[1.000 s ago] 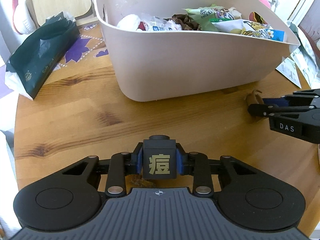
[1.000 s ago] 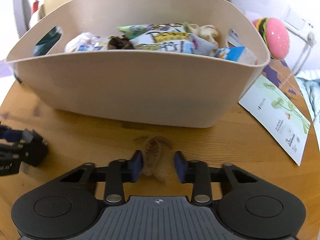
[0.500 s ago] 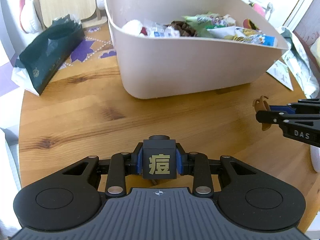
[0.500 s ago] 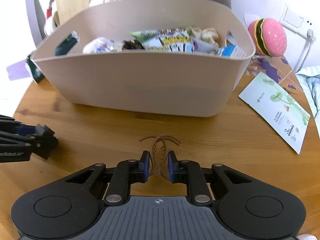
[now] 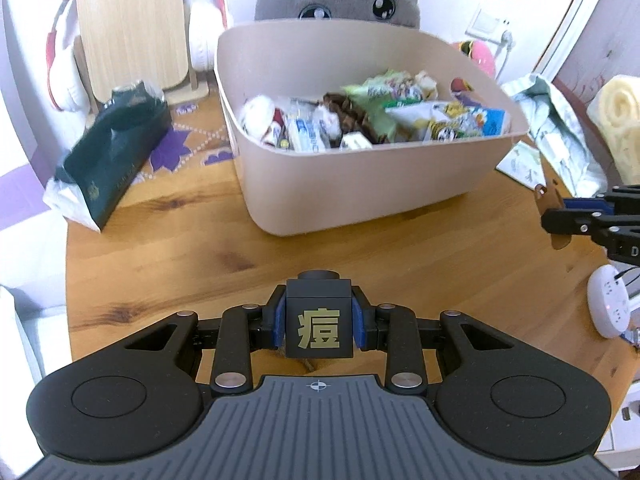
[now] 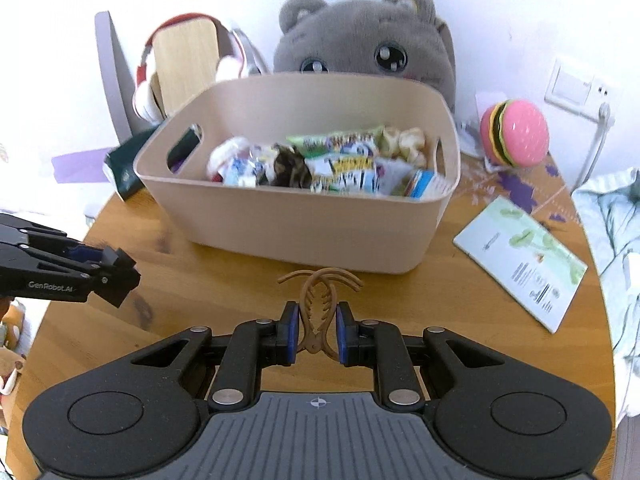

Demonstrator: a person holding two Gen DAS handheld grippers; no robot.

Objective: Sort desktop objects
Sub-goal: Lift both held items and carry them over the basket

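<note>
My left gripper (image 5: pixel 319 326) is shut on a black cube (image 5: pixel 319 326) with a gold Chinese character, held above the round wooden table (image 5: pixel 160 272). My right gripper (image 6: pixel 317 330) is shut on a brown hair claw clip (image 6: pixel 318 308), held above the table in front of the beige bin (image 6: pixel 304 224). The bin (image 5: pixel 360 188) holds several snack packets. The right gripper with the clip (image 5: pixel 554 208) shows at the right edge of the left wrist view. The left gripper (image 6: pixel 116 276) shows at the left of the right wrist view.
A dark green bag (image 5: pixel 108 164) lies left of the bin. A grey plush (image 6: pixel 360 48), headphones on a wooden stand (image 6: pixel 184 60) and a burger toy (image 6: pixel 514 132) stand behind. A booklet (image 6: pixel 520 256) lies right of the bin. A white round device (image 5: pixel 608 304) sits at the right.
Both grippers have risen well above the table with their objects. The right gripper closed on the hair clip and lifted it; the bin's inside has come into view.
</note>
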